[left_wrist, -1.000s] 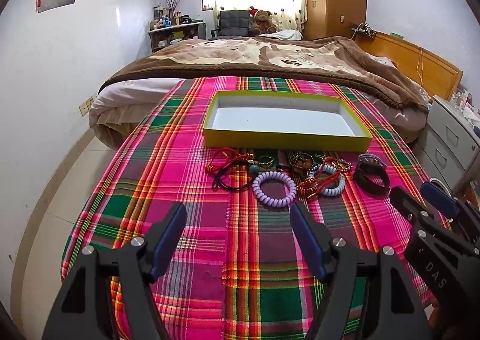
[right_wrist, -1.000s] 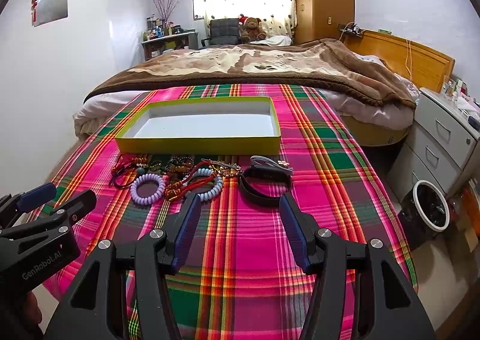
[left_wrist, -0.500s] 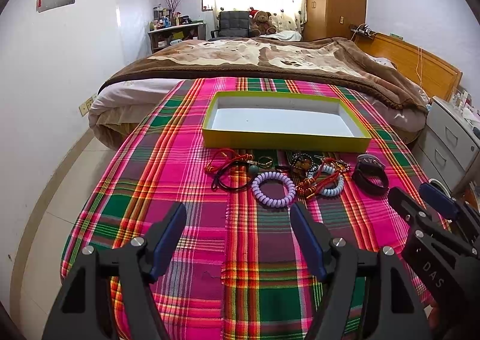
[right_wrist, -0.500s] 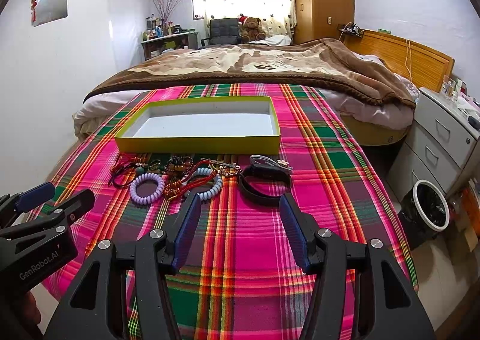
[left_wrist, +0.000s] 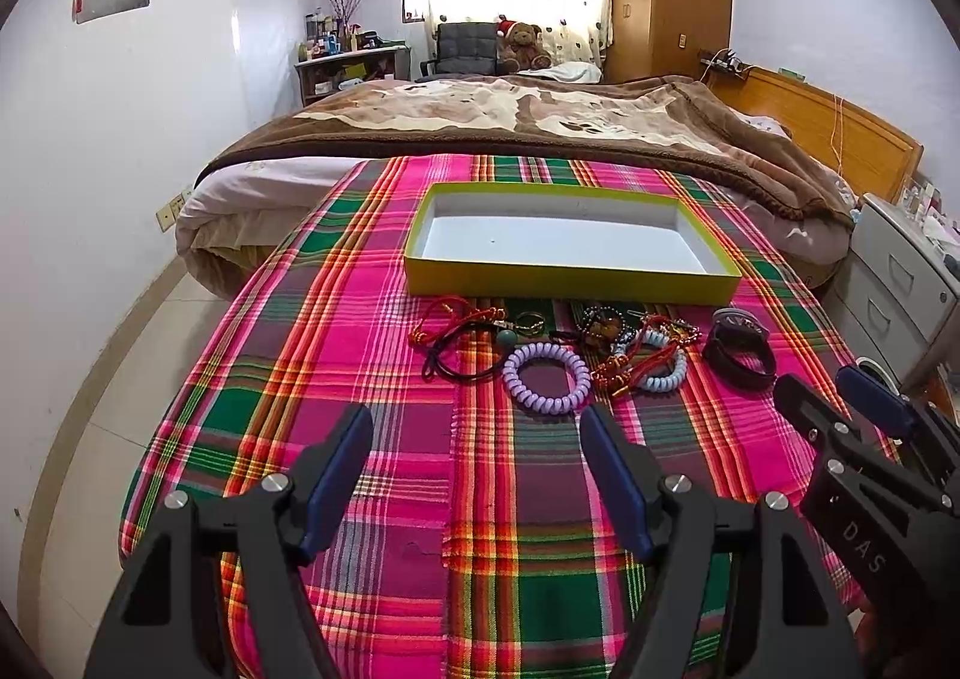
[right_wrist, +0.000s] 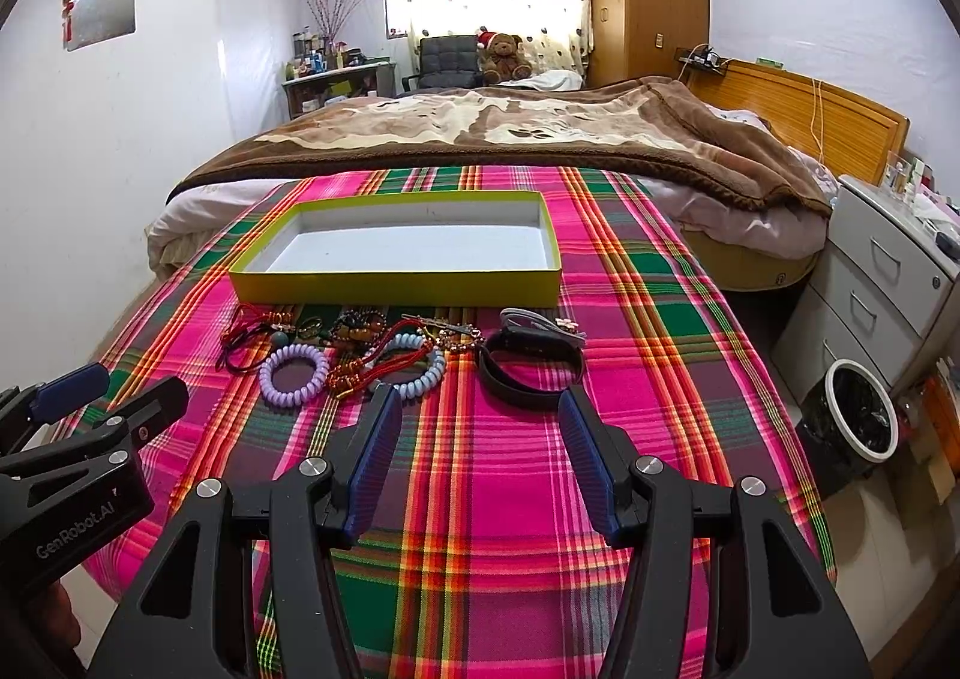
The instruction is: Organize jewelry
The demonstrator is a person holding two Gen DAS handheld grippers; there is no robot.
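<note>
A yellow-rimmed tray (left_wrist: 570,278) (right_wrist: 396,279) with a white floor lies empty on the plaid cloth. In front of it lies a row of jewelry: red and black cords (left_wrist: 456,331), a purple coil bracelet (left_wrist: 546,377) (right_wrist: 294,368), a beaded cluster (left_wrist: 603,326), a light blue coil bracelet (left_wrist: 663,373) (right_wrist: 420,373) and a black band (left_wrist: 739,353) (right_wrist: 531,373). My left gripper (left_wrist: 477,433) is open and empty, just short of the purple coil. My right gripper (right_wrist: 480,415) is open and empty, just short of the black band.
The plaid cloth (left_wrist: 372,379) covers a table whose edges drop off left and right. A bed with a brown blanket (left_wrist: 540,121) stands behind. Grey drawers (right_wrist: 888,283) and a bin (right_wrist: 861,418) are at the right.
Both grippers have stayed open and nearly still; the view has shifted only very slightly. The jewelry and the tray have not moved.
</note>
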